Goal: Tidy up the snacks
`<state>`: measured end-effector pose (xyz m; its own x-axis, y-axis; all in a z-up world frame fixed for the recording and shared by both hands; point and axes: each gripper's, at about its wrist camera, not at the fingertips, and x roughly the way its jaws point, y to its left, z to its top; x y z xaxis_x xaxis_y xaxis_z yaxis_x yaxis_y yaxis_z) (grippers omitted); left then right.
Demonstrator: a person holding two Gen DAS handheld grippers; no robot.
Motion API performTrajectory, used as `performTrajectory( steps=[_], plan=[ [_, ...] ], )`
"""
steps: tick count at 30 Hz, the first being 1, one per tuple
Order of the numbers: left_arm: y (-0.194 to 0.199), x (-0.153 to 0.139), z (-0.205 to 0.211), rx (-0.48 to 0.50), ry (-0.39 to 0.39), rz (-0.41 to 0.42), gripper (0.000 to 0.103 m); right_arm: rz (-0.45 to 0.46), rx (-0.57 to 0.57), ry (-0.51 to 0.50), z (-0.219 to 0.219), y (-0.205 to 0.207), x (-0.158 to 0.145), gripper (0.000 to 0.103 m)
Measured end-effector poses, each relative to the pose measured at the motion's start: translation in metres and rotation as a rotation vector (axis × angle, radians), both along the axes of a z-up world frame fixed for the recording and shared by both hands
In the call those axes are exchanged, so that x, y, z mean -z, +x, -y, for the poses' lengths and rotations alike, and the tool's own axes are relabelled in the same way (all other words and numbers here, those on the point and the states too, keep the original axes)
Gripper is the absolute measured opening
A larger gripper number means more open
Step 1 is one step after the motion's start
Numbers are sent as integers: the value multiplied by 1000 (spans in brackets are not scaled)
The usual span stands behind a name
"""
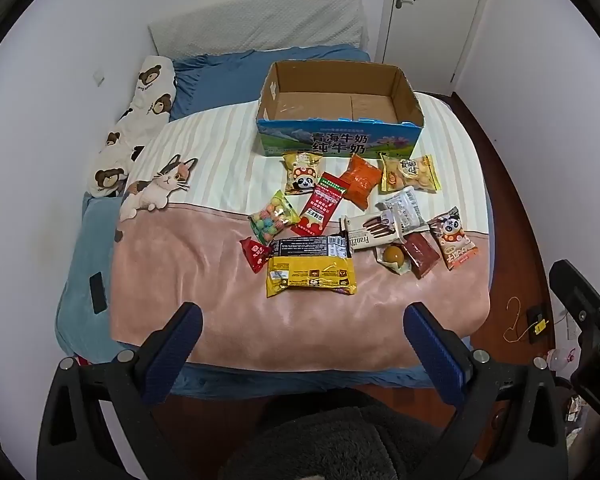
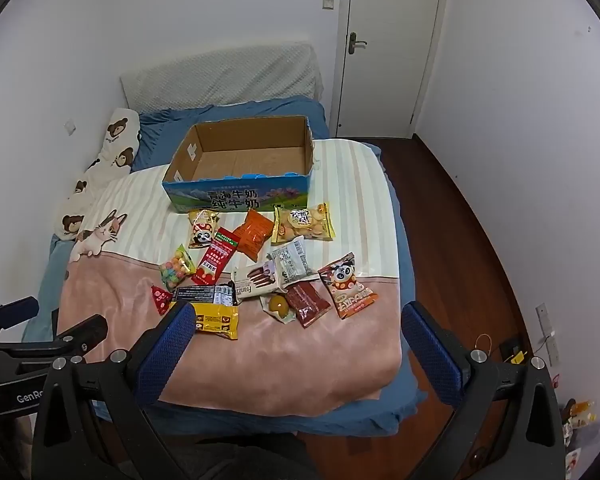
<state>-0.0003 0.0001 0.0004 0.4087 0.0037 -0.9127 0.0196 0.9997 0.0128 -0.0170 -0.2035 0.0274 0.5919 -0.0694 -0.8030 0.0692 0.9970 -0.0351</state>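
Plainly, nothing was sorted yet: the open brown cardboard box with blue printed front (image 1: 340, 96) sat empty beyond both grippers, while the scattered colourful snack packets (image 1: 352, 216) lay between. The left gripper (image 1: 300, 344) and right gripper (image 2: 296, 340) hovered spread, holding nothing. Nothing blocked them.

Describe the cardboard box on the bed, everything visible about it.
The cardboard box is an open-topped brown carton; its front is printed blue and green with a mountain scene and Chinese characters. The upper edge looks roughly torn. It stands upright on the striped part of the blanket, holding nothing visible. Snack packets lie in front; the panda packet sits right by its front wall.
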Motion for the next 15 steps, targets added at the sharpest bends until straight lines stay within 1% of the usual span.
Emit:
performTrajectory(
  steps=[8,10,13,15],
  plan=[
    [-1,-6,-4,-11,-3,22,103,5,1,3,2,-7,-4,103],
    [-8,-17,-2,-5,-7,30,103,5,2,4,3,-6,-6,103],
    [-9,-20,-4,-8,-9,31,103,5,3,5,3,-4,-8,103],
    [-12,-19,-2,-2,-5,35,103,9,-3,1,4,-11,-8,103]
  ],
)
